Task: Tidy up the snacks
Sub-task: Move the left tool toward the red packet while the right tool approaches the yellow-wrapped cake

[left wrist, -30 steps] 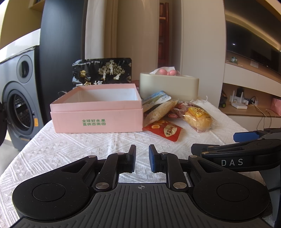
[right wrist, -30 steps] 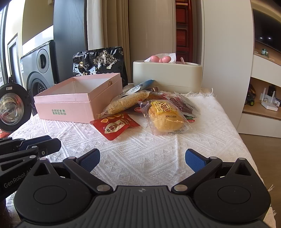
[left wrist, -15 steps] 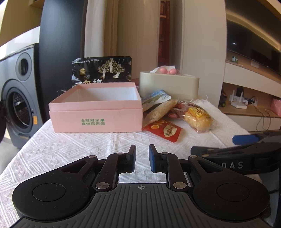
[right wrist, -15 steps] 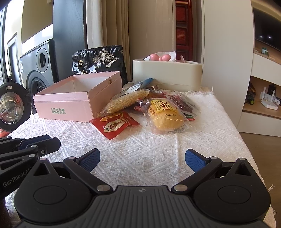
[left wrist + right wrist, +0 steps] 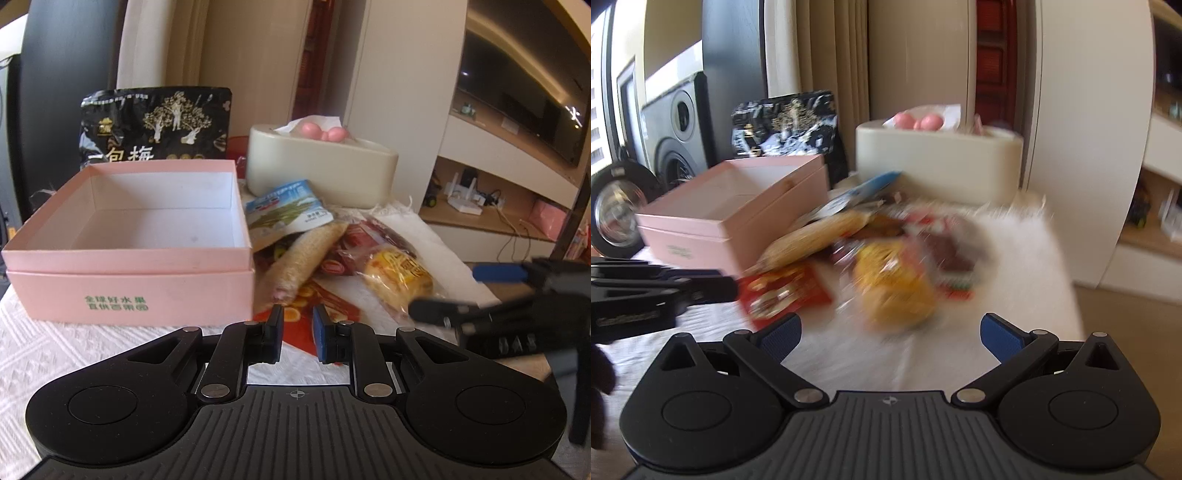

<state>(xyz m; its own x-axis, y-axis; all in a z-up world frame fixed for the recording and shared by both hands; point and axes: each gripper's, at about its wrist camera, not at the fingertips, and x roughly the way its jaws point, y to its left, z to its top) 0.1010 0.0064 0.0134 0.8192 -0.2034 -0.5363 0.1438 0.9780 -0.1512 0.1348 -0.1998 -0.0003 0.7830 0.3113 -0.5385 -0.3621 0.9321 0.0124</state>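
An open, empty pink box [image 5: 129, 236] [image 5: 738, 218] sits on the white tablecloth. Right of it lies a pile of snacks: a red packet [image 5: 325, 299] [image 5: 783, 291], a long beige bar [image 5: 303, 254] [image 5: 816, 236], a blue-and-white pouch [image 5: 288, 206], a yellow bun in clear wrap [image 5: 399, 277] [image 5: 894, 291] and dark red packets [image 5: 949, 247]. My left gripper [image 5: 297, 332] is nearly shut and empty, just above the red packet's near edge. My right gripper [image 5: 892, 336] is open and empty, just short of the yellow bun; it also shows in the left wrist view [image 5: 491, 291].
A black snack bag [image 5: 155, 129] stands behind the box. A cream tissue holder [image 5: 321, 170] with pink balls stands behind the pile. A washing machine [image 5: 679, 144] is at the left, shelves [image 5: 491, 214] at the right. The table's right edge [image 5: 1067, 280] drops to the floor.
Both grippers have moved forward toward the snack pile, so box and snacks loom larger. The right wrist view is blurred by motion. Neither jaw opening has changed.
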